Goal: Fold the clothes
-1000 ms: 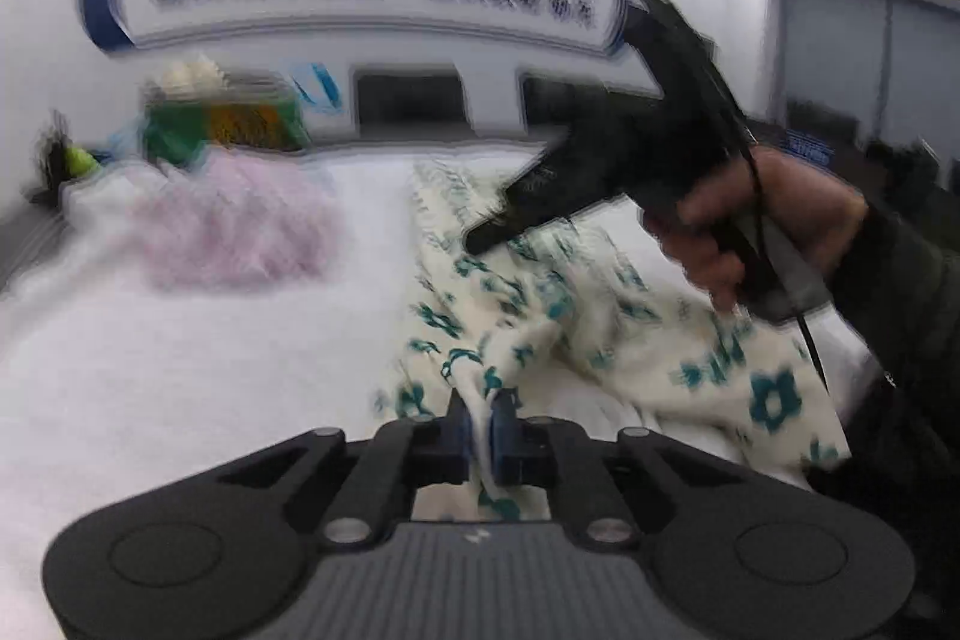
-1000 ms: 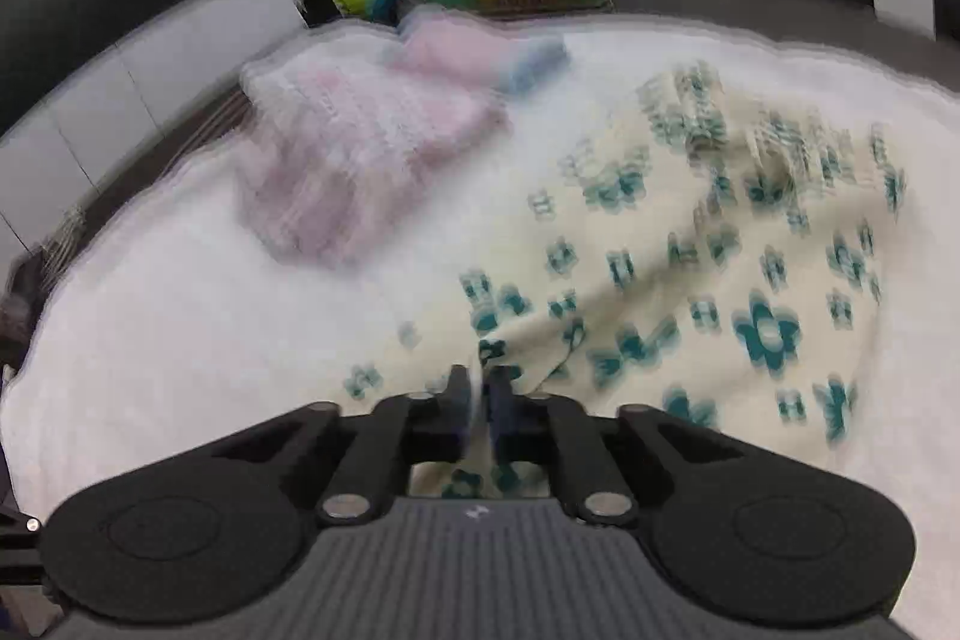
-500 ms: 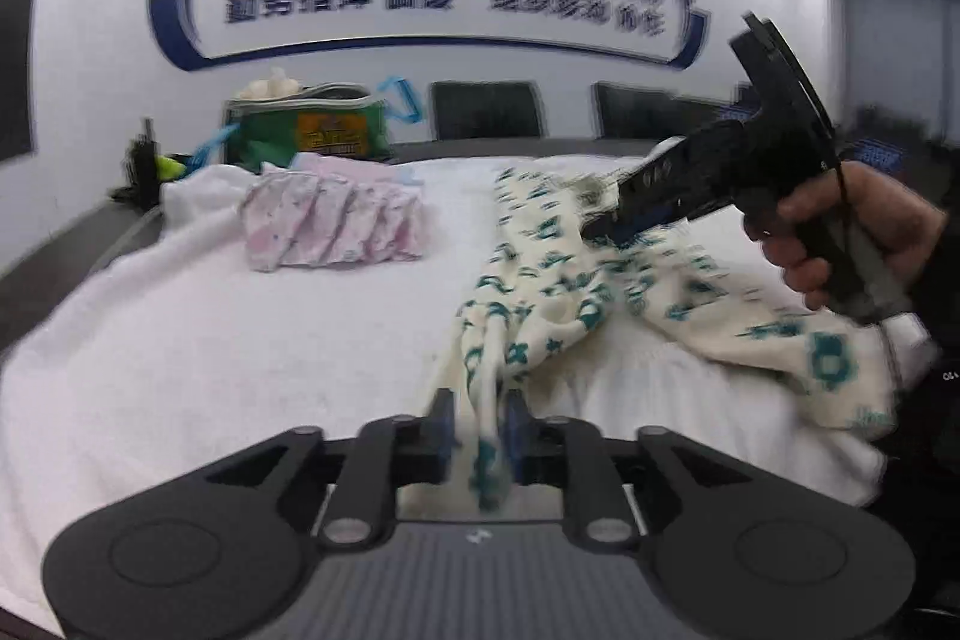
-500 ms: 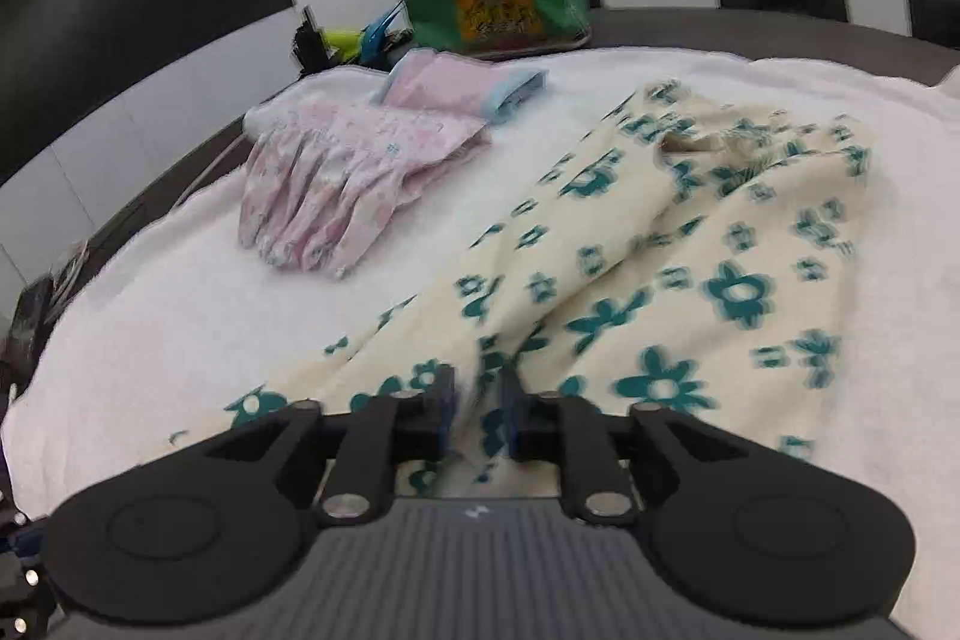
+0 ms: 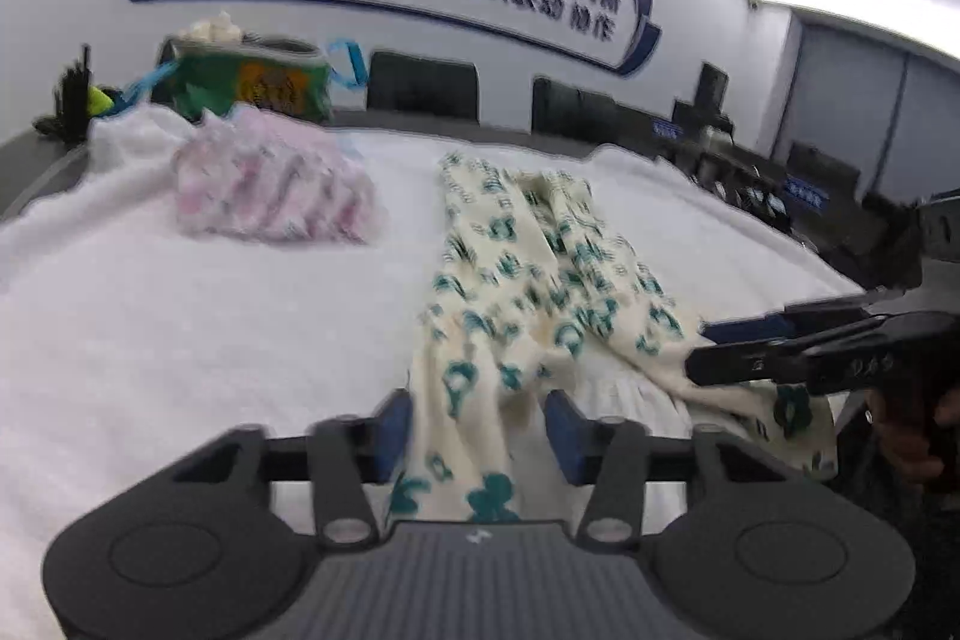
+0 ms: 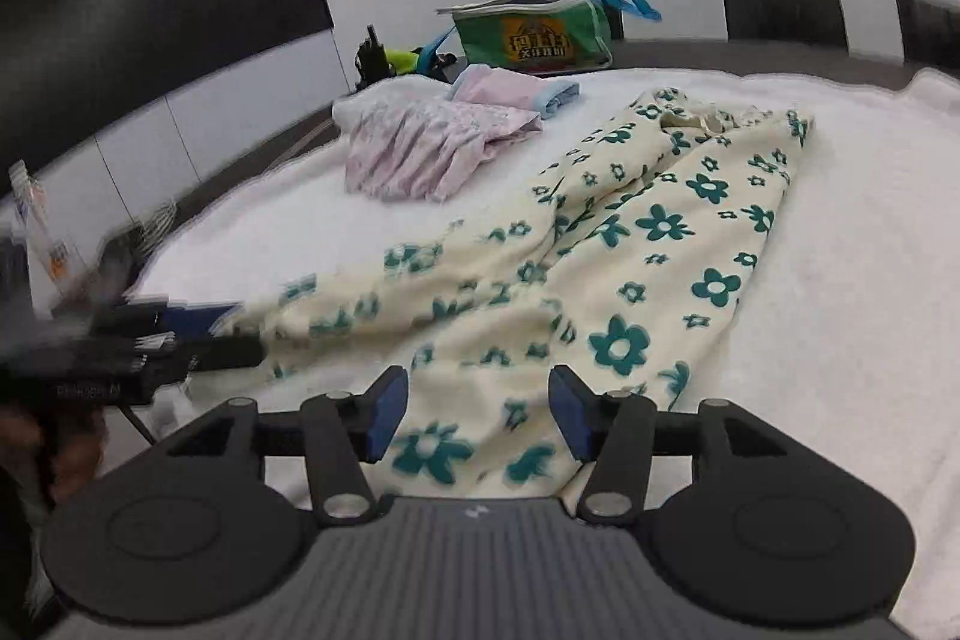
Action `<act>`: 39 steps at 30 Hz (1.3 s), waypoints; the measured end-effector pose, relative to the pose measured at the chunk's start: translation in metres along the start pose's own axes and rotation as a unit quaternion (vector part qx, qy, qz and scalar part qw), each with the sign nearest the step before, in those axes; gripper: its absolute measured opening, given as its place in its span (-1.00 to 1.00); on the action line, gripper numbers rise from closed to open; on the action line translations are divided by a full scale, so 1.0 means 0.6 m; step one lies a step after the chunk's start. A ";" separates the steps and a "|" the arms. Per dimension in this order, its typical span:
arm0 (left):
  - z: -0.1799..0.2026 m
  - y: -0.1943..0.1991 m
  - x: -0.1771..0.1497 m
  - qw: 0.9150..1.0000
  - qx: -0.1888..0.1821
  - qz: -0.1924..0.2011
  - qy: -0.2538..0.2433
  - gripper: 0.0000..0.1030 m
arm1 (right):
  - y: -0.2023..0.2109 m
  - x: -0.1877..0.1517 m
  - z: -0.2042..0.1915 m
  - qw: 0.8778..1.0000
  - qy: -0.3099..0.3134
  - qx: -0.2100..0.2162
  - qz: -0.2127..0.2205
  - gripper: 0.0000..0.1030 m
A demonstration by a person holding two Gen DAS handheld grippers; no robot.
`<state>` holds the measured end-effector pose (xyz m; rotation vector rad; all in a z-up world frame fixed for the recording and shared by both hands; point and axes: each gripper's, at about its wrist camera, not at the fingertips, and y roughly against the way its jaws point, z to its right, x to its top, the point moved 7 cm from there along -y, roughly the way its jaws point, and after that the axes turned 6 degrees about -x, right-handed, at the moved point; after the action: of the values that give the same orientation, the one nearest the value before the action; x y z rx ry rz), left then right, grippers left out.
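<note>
Left tongs closing, right tongs opening, both spread over floral pants, seemingly not pinching; pants flat on white-covered tabletop.

In the right wrist view the floral trousers lie on the towel-covered table from lower centre to upper right, the folded garments left of them, the bag behind.

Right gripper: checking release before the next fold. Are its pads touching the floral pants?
Apart: the right wrist view shows the opening right gripper clear of the floral pants.
</note>
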<state>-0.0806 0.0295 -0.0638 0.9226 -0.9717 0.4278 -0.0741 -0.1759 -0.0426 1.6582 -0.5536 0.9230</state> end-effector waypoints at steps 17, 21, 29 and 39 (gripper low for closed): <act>0.051 0.047 0.100 0.998 -0.023 0.052 -0.040 -0.04 | -0.008 0.140 0.091 0.999 -0.021 -0.004 0.048 0.11; 0.114 -0.056 0.134 0.990 0.004 0.015 -0.140 -0.01 | -0.128 0.212 0.168 0.993 -0.115 -0.003 0.005 0.10; 0.098 -0.189 0.081 0.985 0.042 -0.050 -0.158 -0.01 | -0.260 0.260 0.208 0.986 -0.157 0.003 -0.051 0.11; 0.065 -0.182 0.067 0.993 0.043 -0.038 -0.101 -0.80 | -0.320 0.248 0.216 0.986 -0.156 0.013 -0.064 -0.89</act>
<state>-0.0053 -0.0673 -0.0717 1.0930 -1.1043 0.3192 0.1956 -0.2294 -0.0475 1.8534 -0.6370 0.5826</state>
